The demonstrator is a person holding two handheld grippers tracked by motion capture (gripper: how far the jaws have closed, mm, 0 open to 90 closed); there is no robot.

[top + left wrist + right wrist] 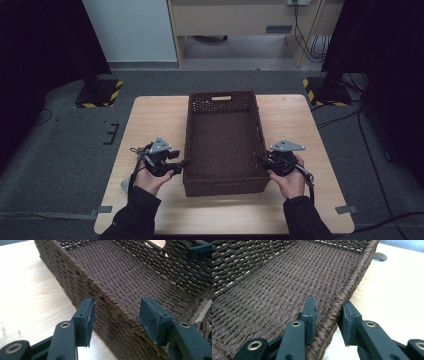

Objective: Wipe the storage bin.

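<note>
Here's the brown woven basket [222, 145] sitting lengthwise in the middle of the wooden table [150, 115], nothing lying inside it, and there's a gripper at each of its long sides, near the front end.

Left gripper [181, 164] first: its jaws straddle the basket's left rim [112, 300], 1 outside the wall, 1 over the inside. They stand about half open, with clear space between each pad and the weave, so nothing is gripped.

Over to the right gripper [261, 159]: jaws much narrower, set astride the right rim [342, 296]. The inner pad [310, 312] sits against the inside of the wall; the outer pad [348, 320] is just beside the braided edge, and I can't tell whether it's pressing yet.
</note>
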